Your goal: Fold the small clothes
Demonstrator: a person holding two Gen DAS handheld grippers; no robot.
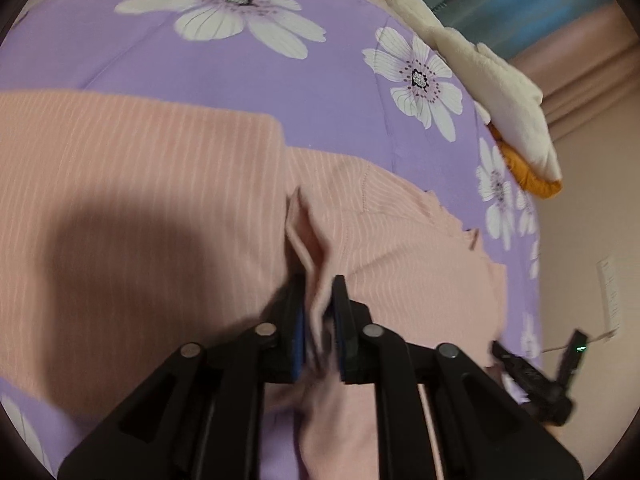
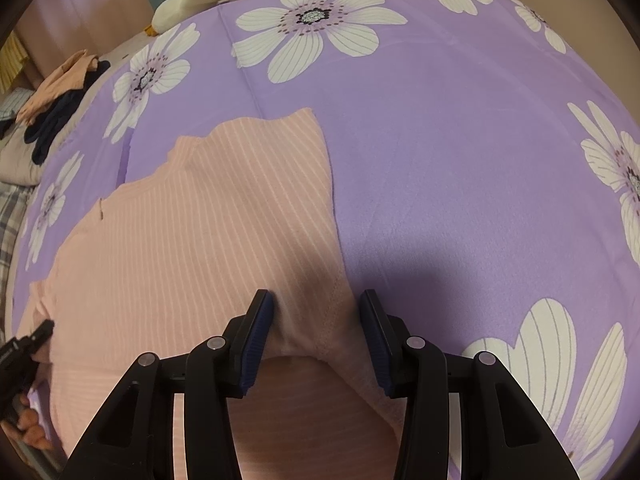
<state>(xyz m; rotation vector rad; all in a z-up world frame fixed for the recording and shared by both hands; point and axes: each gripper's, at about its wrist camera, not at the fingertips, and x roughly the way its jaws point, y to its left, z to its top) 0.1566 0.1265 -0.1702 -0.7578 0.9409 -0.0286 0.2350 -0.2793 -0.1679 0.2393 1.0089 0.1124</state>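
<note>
Pink ribbed garment (image 2: pixel 192 216) spread flat on a purple bedspread (image 2: pixel 440 152) printed with white flowers, on a bed. Lying mostly smooth, one straight side edge running away from the right wrist camera, a folded-over panel visible in the left wrist view.

Left gripper (image 1: pixel 318 312): fingers (image 1: pixel 294 312) narrowly parted, a pinched-up fold of the pink fabric standing between them and rising past the tips. Cloth touching the blue pad on at least one side; firm clamping on both sides not certain, a slim gap apparent beside the fold. Rest of the garment stretching away to the left and ahead of this gripper, with a dark shadow across it.

Right gripper (image 2: pixel 316 304): fingers (image 2: pixel 258 320) about half open, straddling the near corner of the garment. Hemmed edge of the cloth humped up in the gap between the pads, reaching toward both but pressed by neither, as far as can be seen. Bare bedspread just to the right of the right-hand finger.

Seen also at the far left edge of the right wrist view: the tip of the other gripper and part of a hand (image 2: pixel 30 428) around its handle, resting at the garment's edge.

At the far side of the bed, a white and orange plush toy (image 1: pixel 492 88); off the left side in the right wrist view, a small heap of other clothes (image 2: pixel 60 96).
</note>
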